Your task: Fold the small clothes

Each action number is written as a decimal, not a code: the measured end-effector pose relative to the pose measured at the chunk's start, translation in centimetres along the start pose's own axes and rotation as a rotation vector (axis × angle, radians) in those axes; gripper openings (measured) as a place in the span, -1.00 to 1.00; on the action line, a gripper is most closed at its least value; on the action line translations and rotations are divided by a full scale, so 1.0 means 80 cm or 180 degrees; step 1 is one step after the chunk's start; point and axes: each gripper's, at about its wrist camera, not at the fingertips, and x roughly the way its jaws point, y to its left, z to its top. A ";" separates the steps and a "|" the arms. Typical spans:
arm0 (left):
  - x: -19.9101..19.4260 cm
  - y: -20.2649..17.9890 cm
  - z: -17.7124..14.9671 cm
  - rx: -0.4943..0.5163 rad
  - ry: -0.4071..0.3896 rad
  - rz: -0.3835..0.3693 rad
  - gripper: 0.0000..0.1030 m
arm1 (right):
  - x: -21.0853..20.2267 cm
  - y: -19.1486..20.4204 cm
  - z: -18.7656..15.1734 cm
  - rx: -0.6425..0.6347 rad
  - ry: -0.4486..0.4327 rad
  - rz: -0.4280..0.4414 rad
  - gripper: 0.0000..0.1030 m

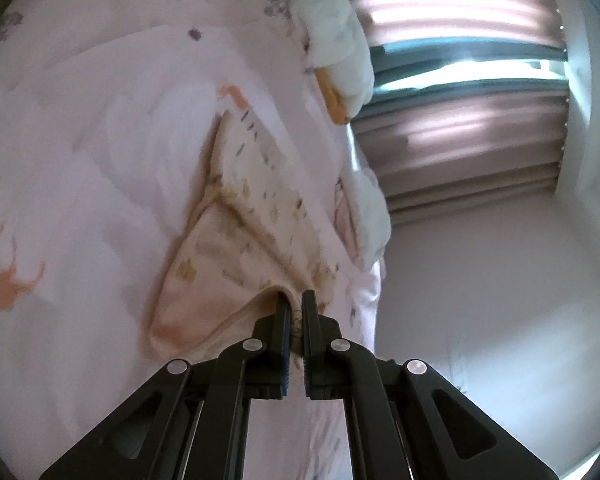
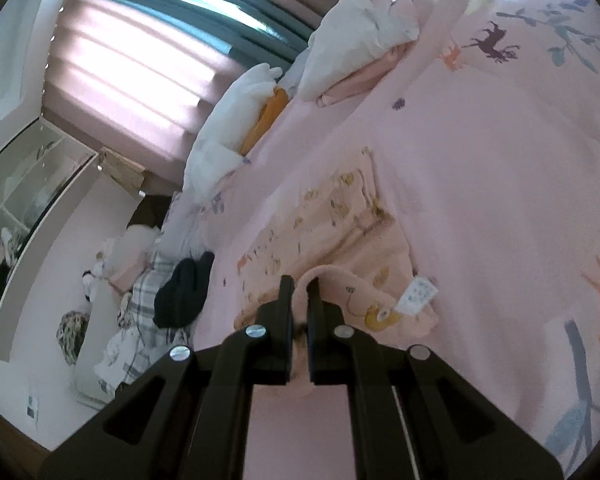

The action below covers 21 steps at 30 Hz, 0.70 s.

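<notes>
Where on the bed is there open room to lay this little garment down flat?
Open bedspread lies beyond the peach garment, between it and the deer print. The window-side edge is crowded: white folded piles line it. Both grippers, left and right, are clamped on the garment.

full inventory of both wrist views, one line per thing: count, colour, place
small garment: one, peach with small animal print, on the bed, near edge lifted by both grippers
care label: one, white, on the garment's lifted edge
duvet cover: one, pink with deer and branch print, covering the bed
folded clothes piles: two, white over pink and white over orange, far edge of the bed
dark garment: one, black, at the bed's side
plaid cloth: one, grey and white, beside the dark garment
blinds: one set, pink, over the window
left gripper: black, jaws shut on the garment
right gripper: black, jaws shut on the garment
</notes>
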 end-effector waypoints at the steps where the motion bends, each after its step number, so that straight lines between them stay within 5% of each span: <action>1: 0.003 0.002 0.005 -0.0009 0.0000 -0.0004 -0.97 | 0.006 0.001 0.004 0.0019 -0.0011 0.0000 -0.89; 12: 0.044 0.005 0.074 -0.0196 -0.0121 -0.0177 -0.97 | 0.059 0.016 0.055 -0.0005 -0.0058 0.0004 -0.89; 21: 0.112 0.012 0.132 -0.0223 -0.0445 0.0024 -0.97 | 0.156 0.021 0.114 -0.0123 0.0081 -0.0233 -0.89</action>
